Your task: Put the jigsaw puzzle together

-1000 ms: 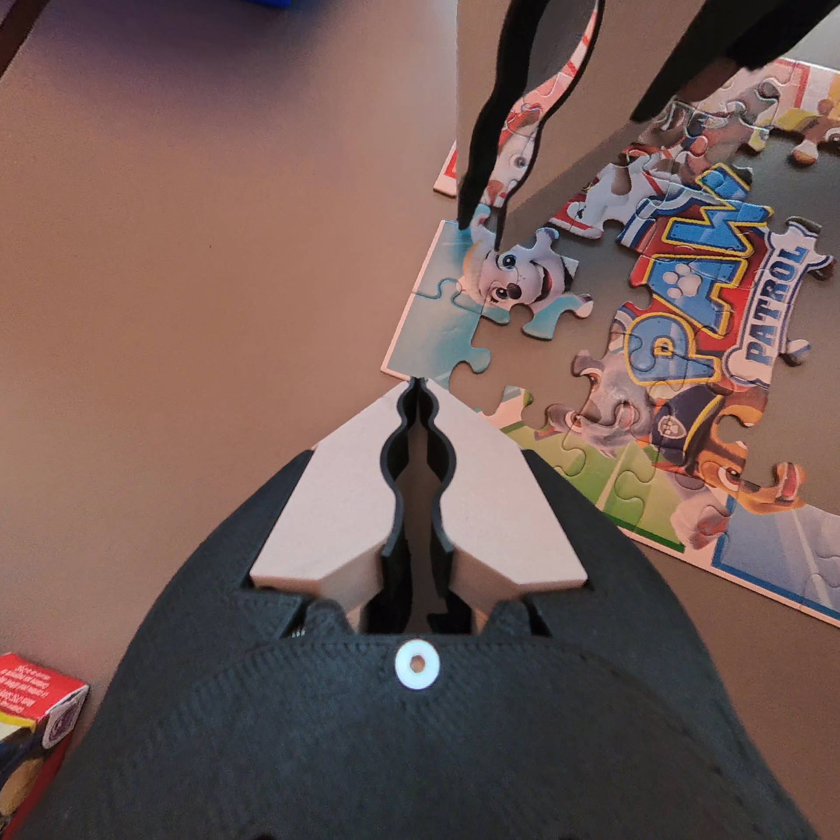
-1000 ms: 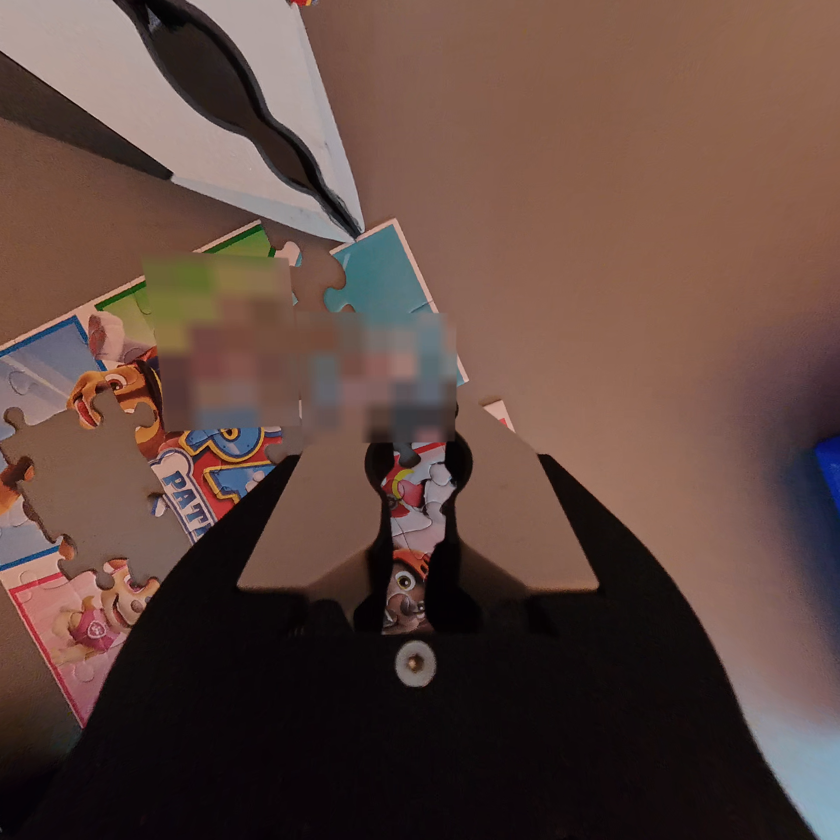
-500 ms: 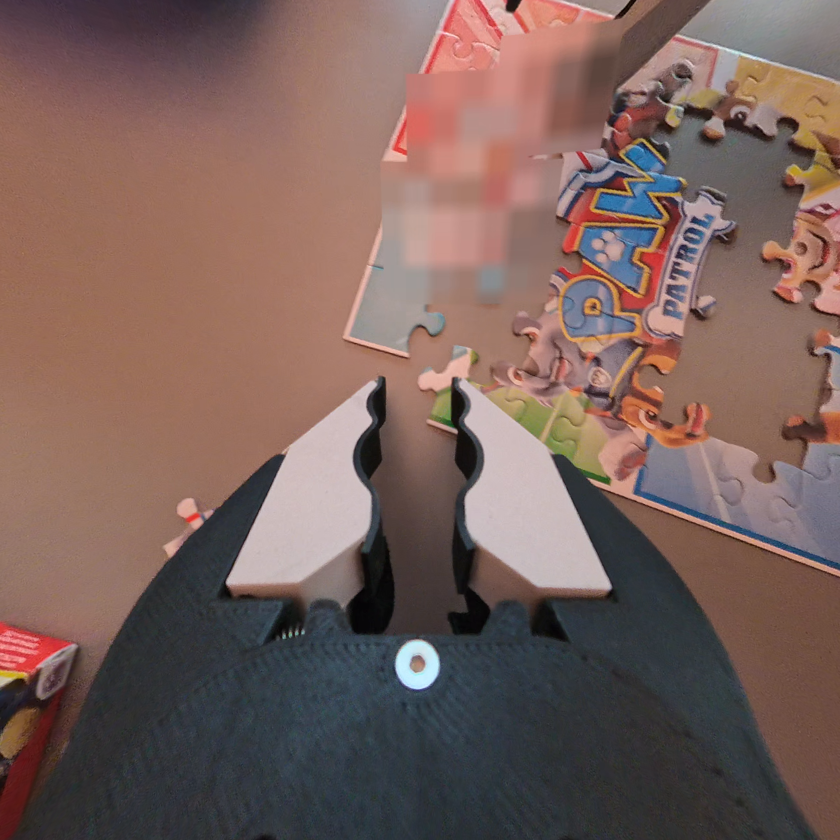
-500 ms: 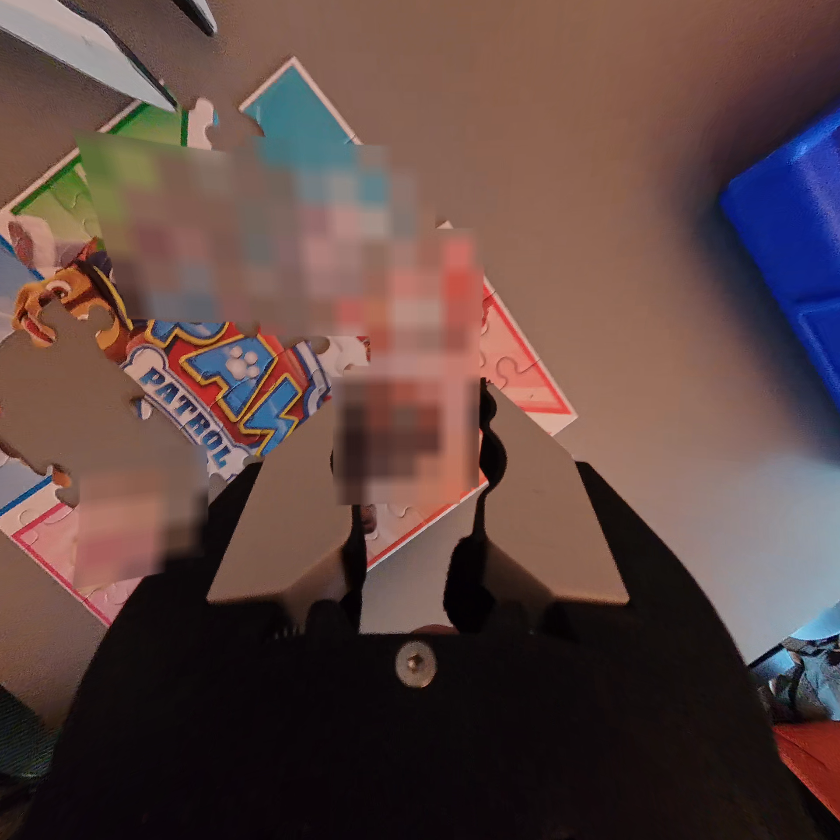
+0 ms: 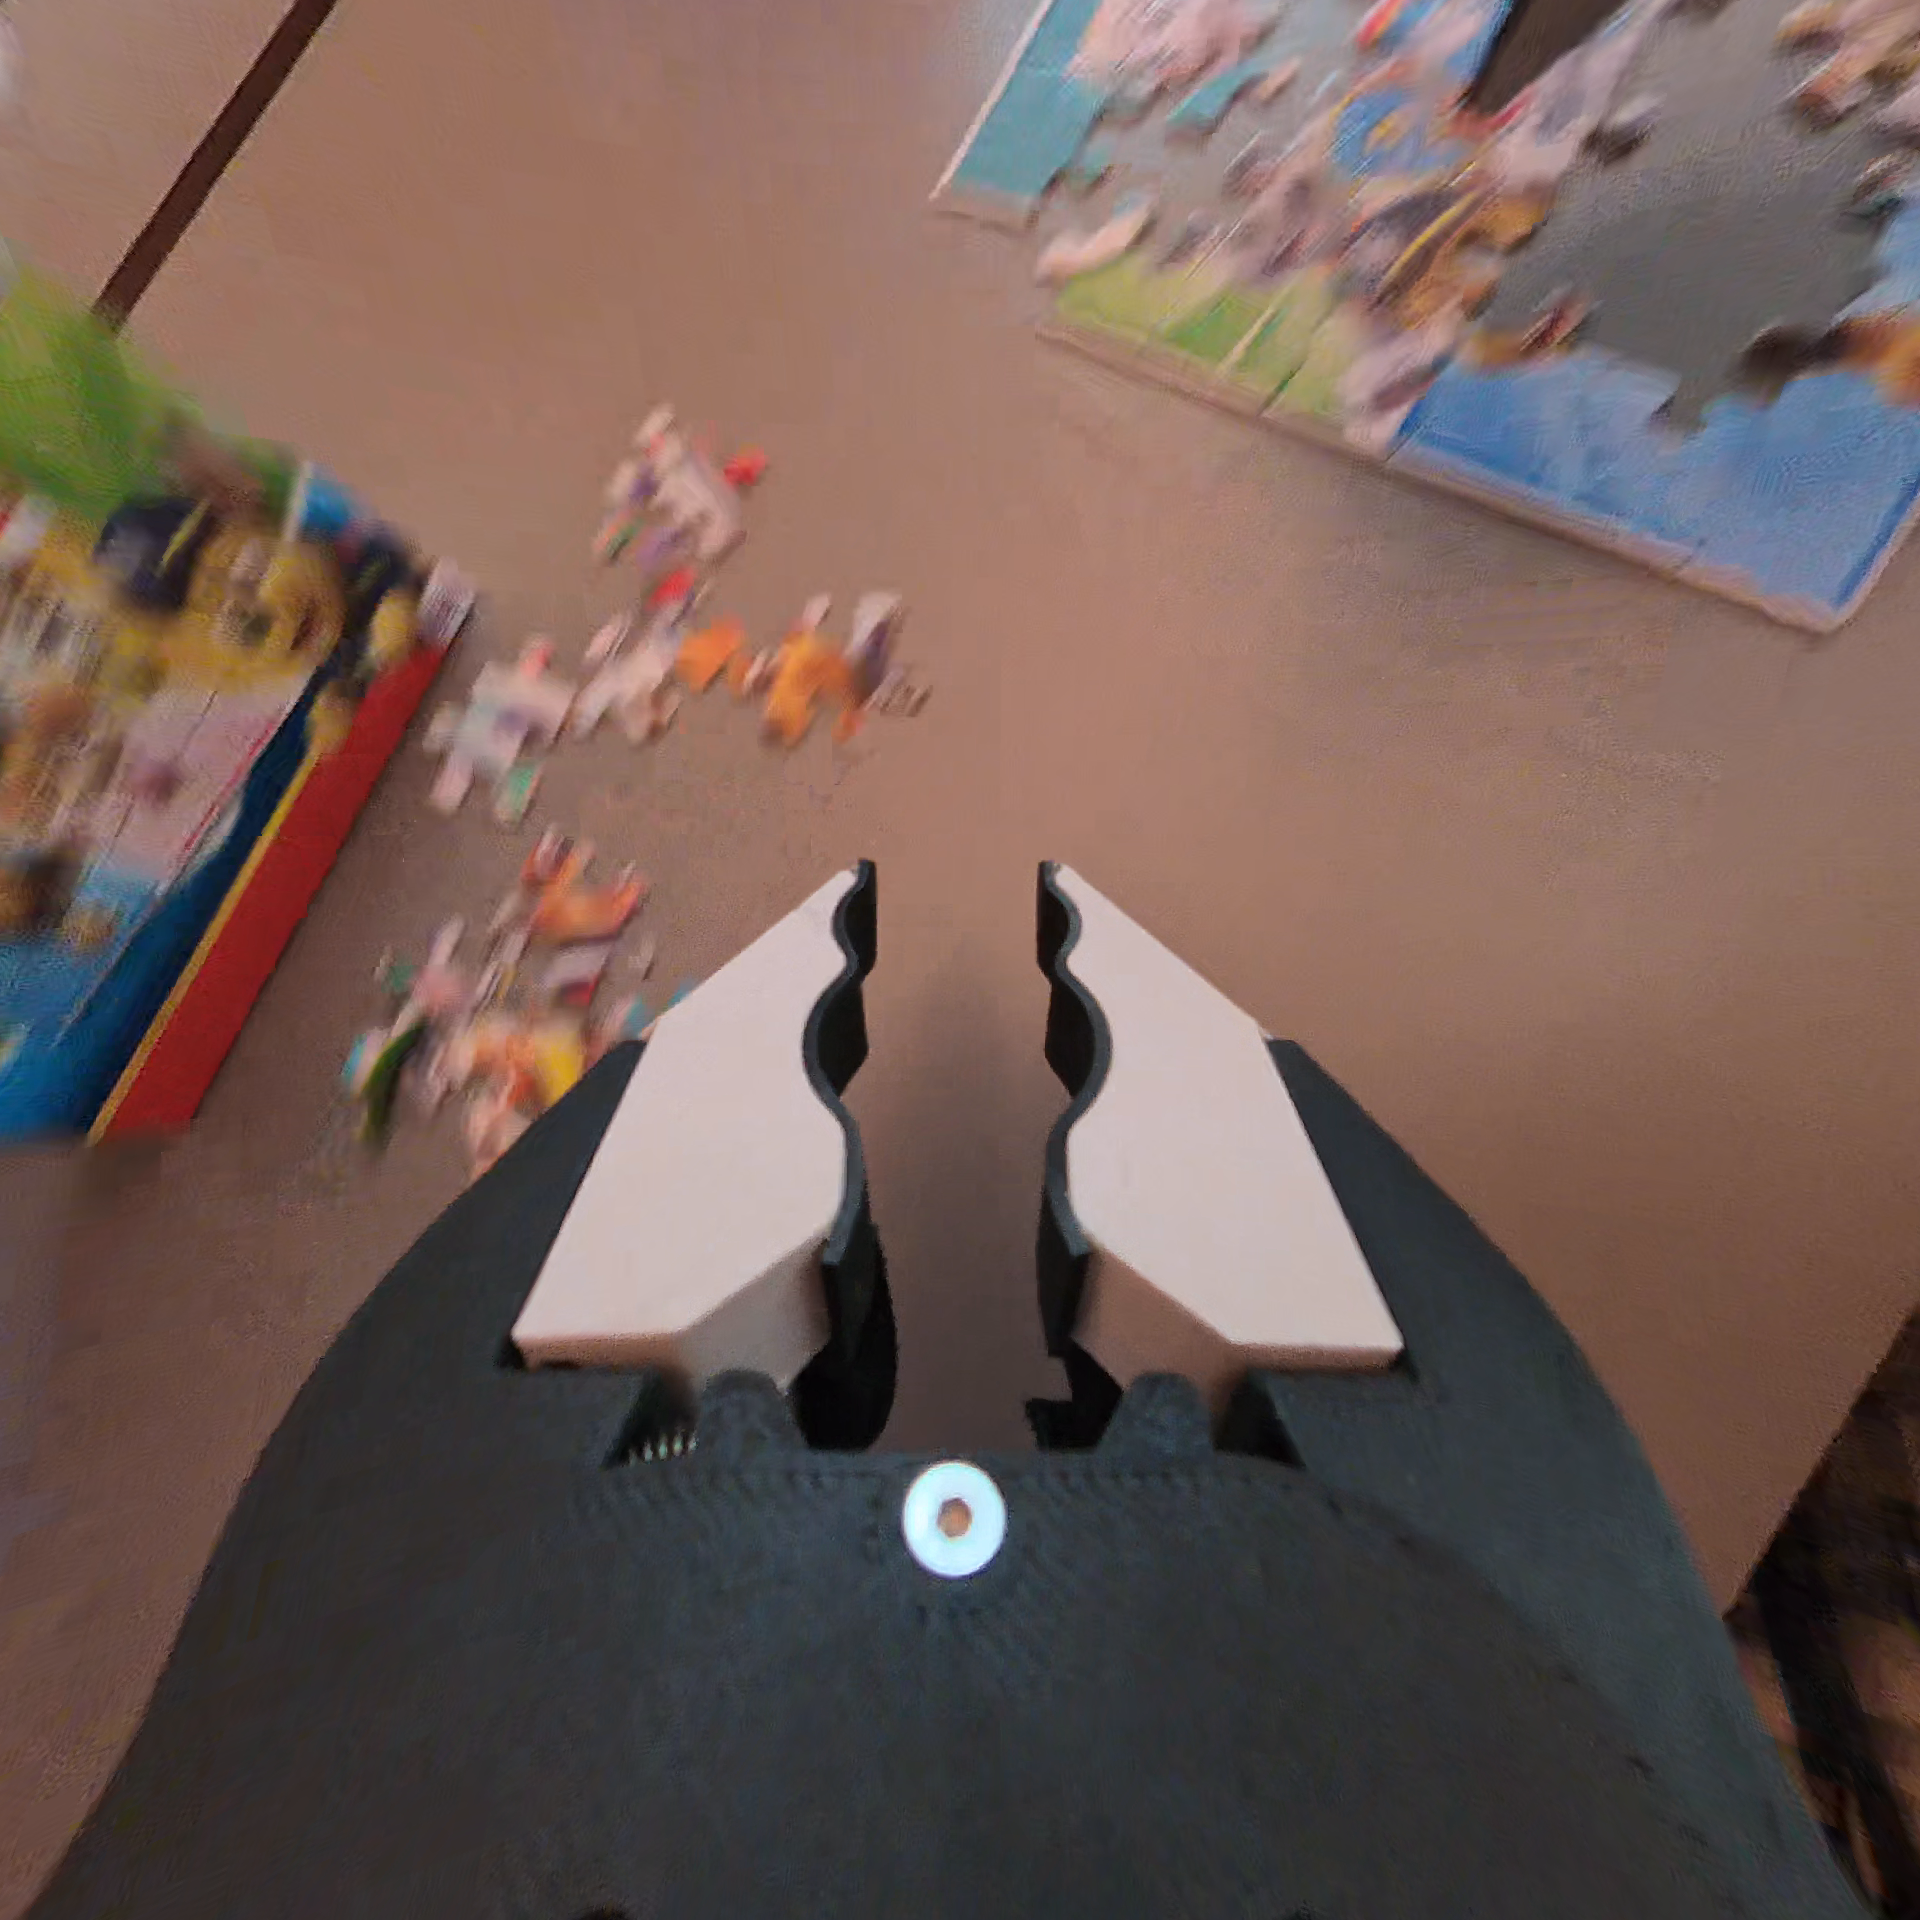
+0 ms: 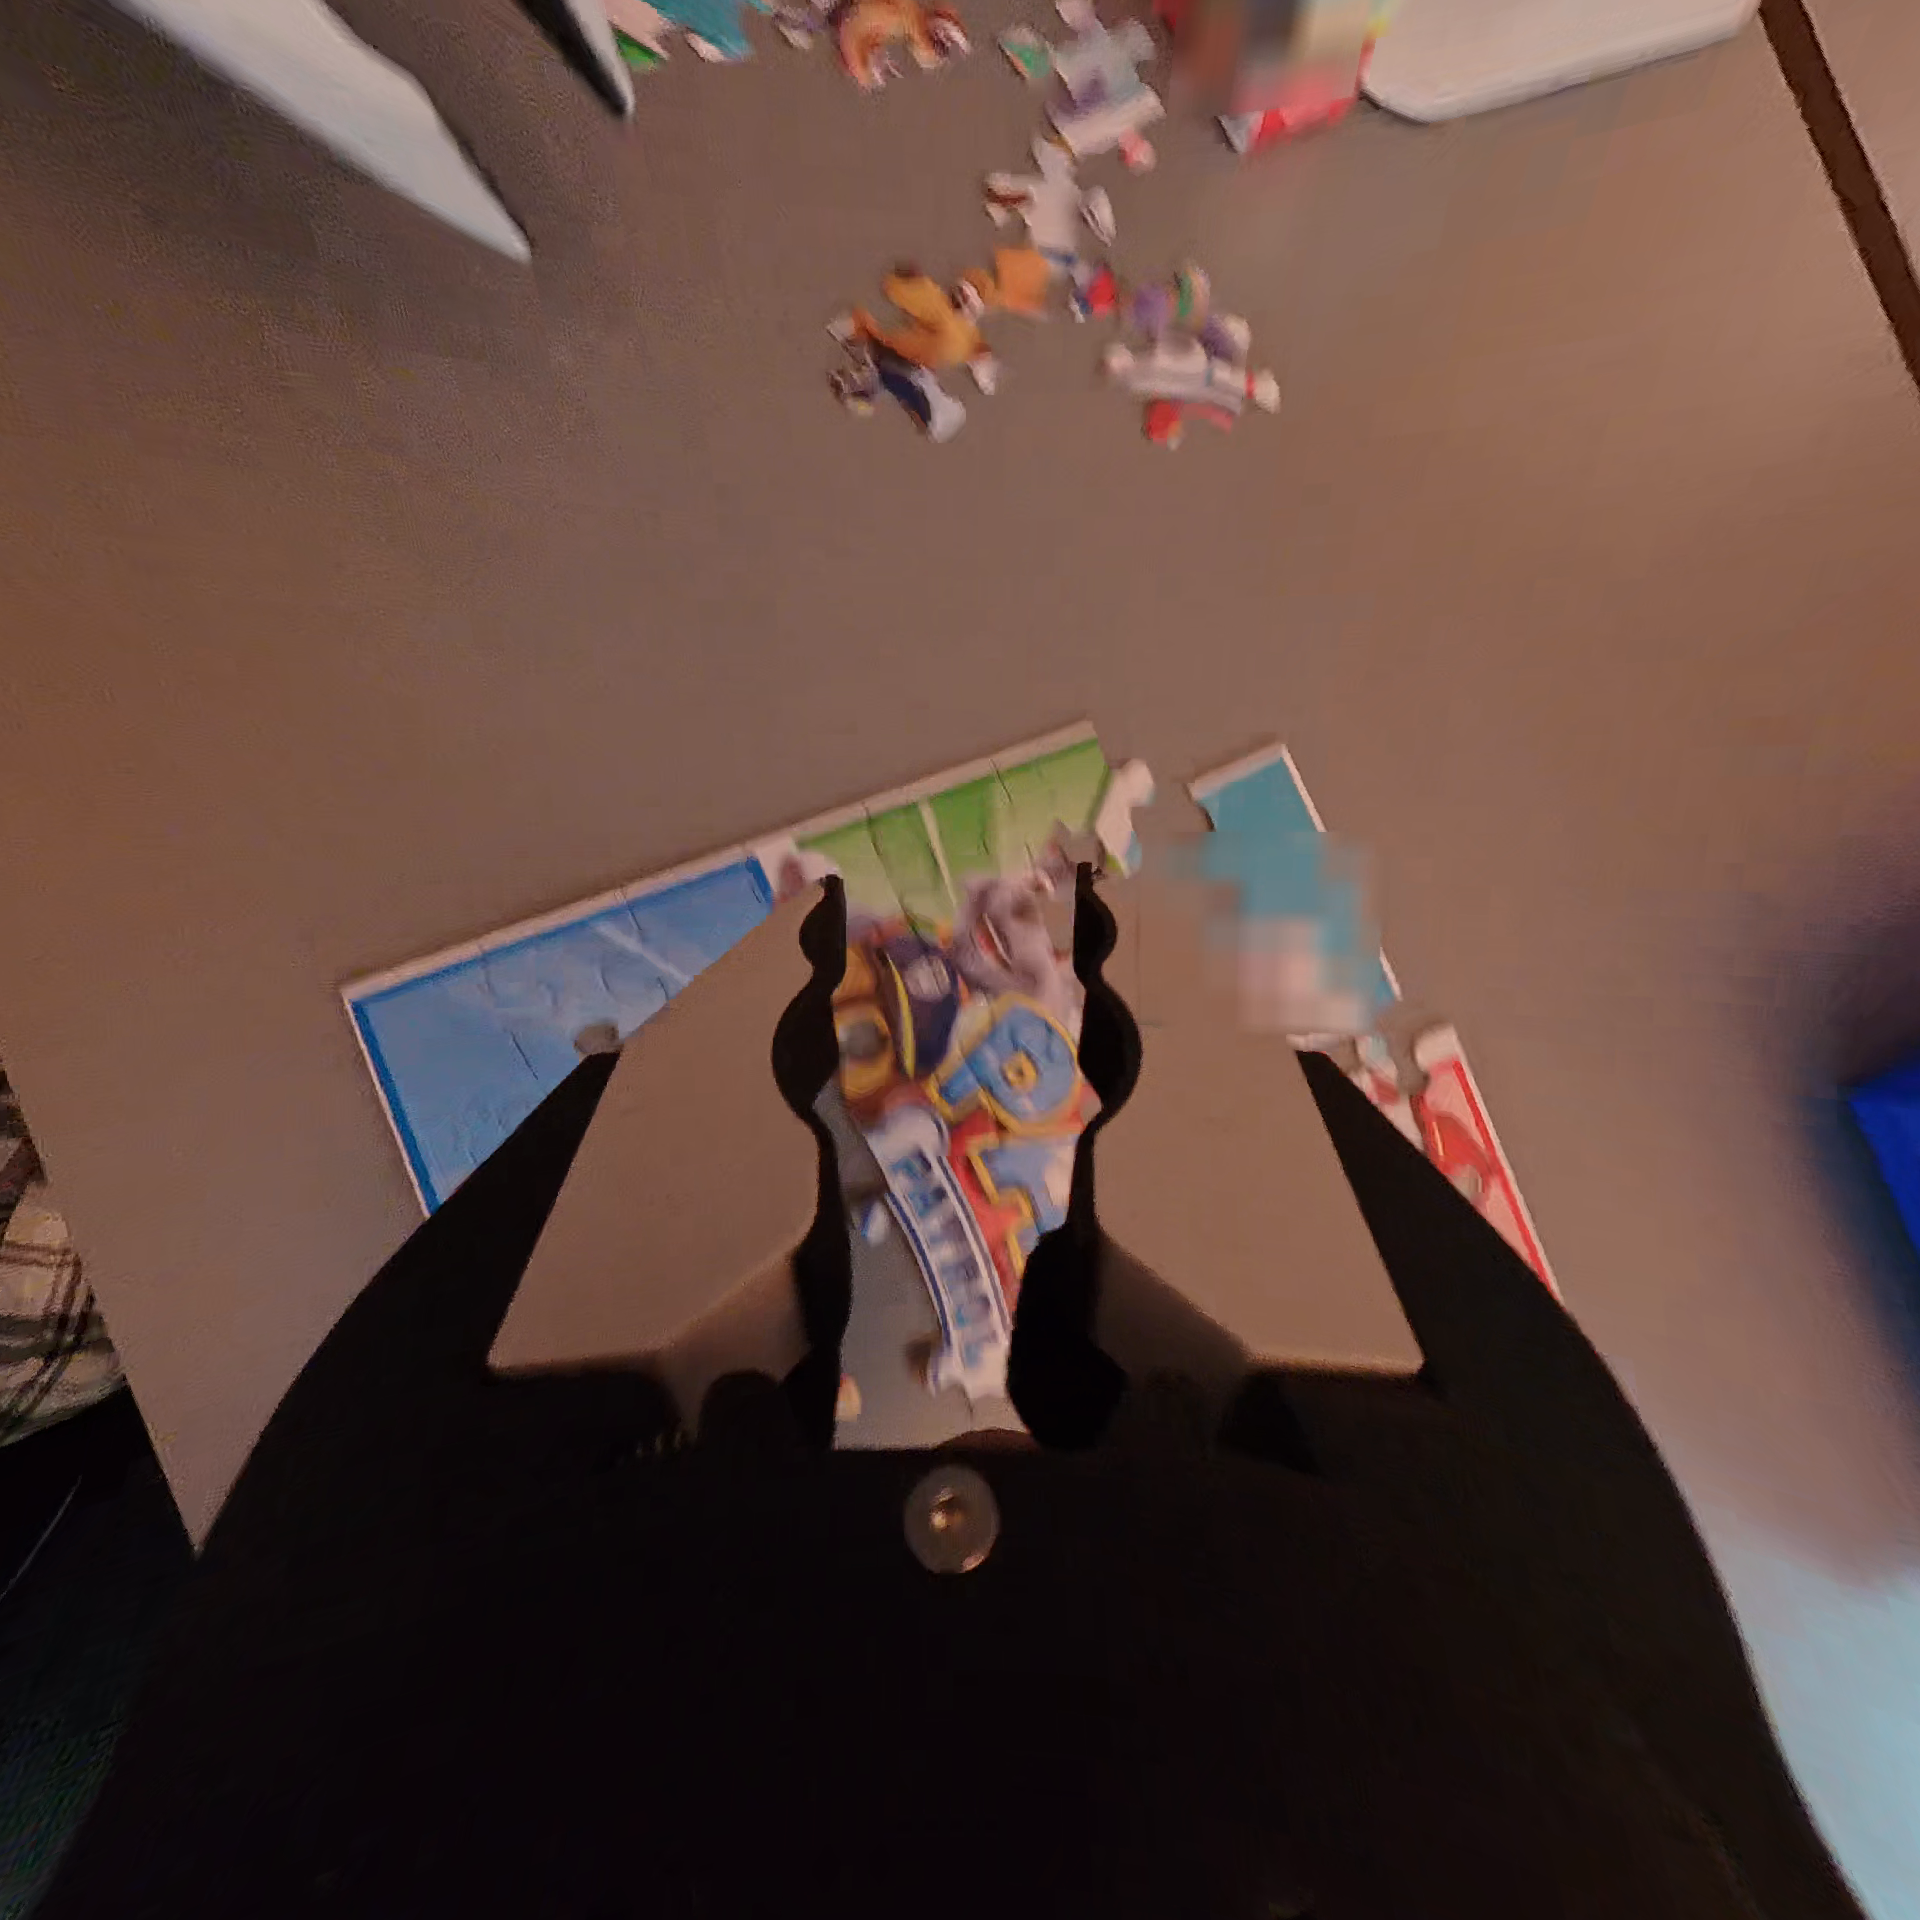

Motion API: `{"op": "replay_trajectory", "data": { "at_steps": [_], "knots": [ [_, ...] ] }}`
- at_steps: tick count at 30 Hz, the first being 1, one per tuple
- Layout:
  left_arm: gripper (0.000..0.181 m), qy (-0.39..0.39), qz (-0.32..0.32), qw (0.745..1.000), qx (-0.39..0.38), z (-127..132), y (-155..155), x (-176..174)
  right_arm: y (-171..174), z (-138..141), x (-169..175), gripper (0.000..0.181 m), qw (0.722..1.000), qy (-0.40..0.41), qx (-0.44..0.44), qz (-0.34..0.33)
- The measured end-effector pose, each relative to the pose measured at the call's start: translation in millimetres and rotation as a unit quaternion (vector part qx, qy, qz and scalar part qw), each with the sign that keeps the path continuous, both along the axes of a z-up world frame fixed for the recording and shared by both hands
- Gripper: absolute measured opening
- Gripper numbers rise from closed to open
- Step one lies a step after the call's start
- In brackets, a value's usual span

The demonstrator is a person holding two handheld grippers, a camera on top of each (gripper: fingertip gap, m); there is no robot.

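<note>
A: Left wrist view first. What do the left tongs (image 5: 956, 878) show?

B: Fingers apart, nothing between them, above bare brown table (image 5: 1195, 748). One part-built jigsaw puzzle (image 5: 1538, 312) lies flat at upper right, with one large hole inside it showing the table.

A: And the loose pieces?

B: One scatter of loose pieces (image 5: 665, 665) to the left of the fingers, well apart from the puzzle. Blur stops an exact count; I make out roughly two clumps, an upper one and a lower one just beside the left finger. One puzzle box (image 5: 197, 707) lies left of them, with a red side.

A: Right wrist view?

B: The right tongs (image 6: 954, 878) are also parted and hold nothing. They hang over the puzzle, its blue, green and teal edge beyond the tips. Farther off lie the same loose pieces, four or five as far as blur allows. The other gripper's two pale fingers (image 6: 343, 104) enter at top left. One blue object (image 6: 1886, 1143) sits at the right edge.
</note>
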State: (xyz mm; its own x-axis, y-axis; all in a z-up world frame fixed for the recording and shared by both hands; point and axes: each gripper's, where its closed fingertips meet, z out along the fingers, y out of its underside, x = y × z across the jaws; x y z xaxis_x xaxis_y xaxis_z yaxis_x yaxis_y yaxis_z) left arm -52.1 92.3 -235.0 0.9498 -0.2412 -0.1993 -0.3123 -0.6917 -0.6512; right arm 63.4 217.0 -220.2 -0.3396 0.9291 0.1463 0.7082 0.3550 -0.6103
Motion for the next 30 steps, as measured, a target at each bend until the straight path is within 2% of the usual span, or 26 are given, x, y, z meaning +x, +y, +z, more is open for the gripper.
{"op": "replay_trajectory", "data": {
  "at_steps": [4, 7, 9, 13, 17, 22, 26, 30],
  "knots": [
    [0.031, -0.023, 0.067, 0.997, -0.012, -8, -55, -67, -64, -1, -42, 0.044, 0.998, 0.016, -0.025, 0.058],
    [0.029, -0.047, 0.063, 0.997, -0.024, -24, -58, -86, -83, -12, -63, 0.042, 0.998, 0.005, -0.002, 0.066],
    [0.030, -0.024, 0.045, 0.998, -0.045, -36, -52, -87, -96, -14, -71, 0.042, 0.997, 0.010, -0.016, 0.069],
    [0.032, -0.062, 0.004, 0.997, -0.044, -42, -30, -67, -109, -17, -74, 0.040, 0.997, 0.020, -0.038, 0.059],
    [0.036, -0.103, -0.008, 0.993, -0.049, -42, -29, -56, -119, -25, -65, 0.041, 0.997, 0.018, -0.059, 0.056],
    [0.031, -0.146, -0.052, 0.986, -0.057, -40, -38, -19, -132, -32, -52, 0.043, 0.995, 0.018, -0.084, 0.053],
    [0.026, -0.169, -0.103, 0.978, -0.059, -39, -49, 27, -155, -33, -35, 0.048, 0.993, 0.036, -0.087, 0.065],
    [0.026, -0.172, -0.137, 0.974, -0.059, -39, -59, 63, -173, -37, -17, 0.051, 0.995, 0.047, -0.061, 0.068]
  ]
}}
